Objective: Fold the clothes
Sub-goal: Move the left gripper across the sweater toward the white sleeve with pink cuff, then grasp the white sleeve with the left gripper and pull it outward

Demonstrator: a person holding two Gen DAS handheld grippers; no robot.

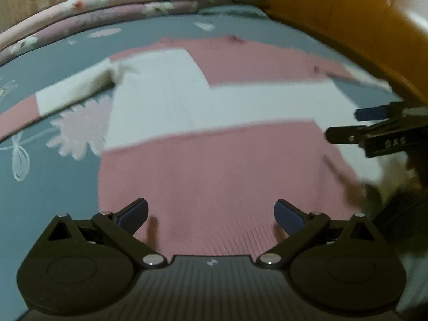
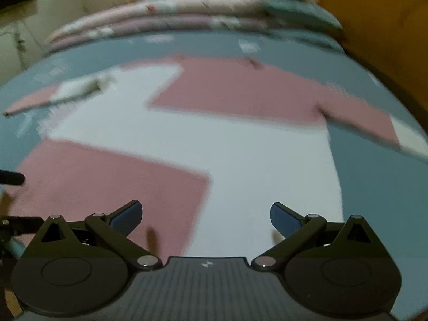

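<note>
both claws hang spread and empty over the near hem of the pink-and-white sweater [image 1: 214, 165] — left claw [image 1: 211, 215], right claw [image 2: 206, 216]. it lies flat on the bed [image 1: 48, 192], sleeves out. pinch hem corners evenly — lift together.

The sweater [image 1: 214, 144] lies spread flat on the bed [image 1: 45, 187]. Folded bedding [image 1: 88, 18] is stacked behind it. A headboard [image 1: 334, 8] stands to the right.
</note>
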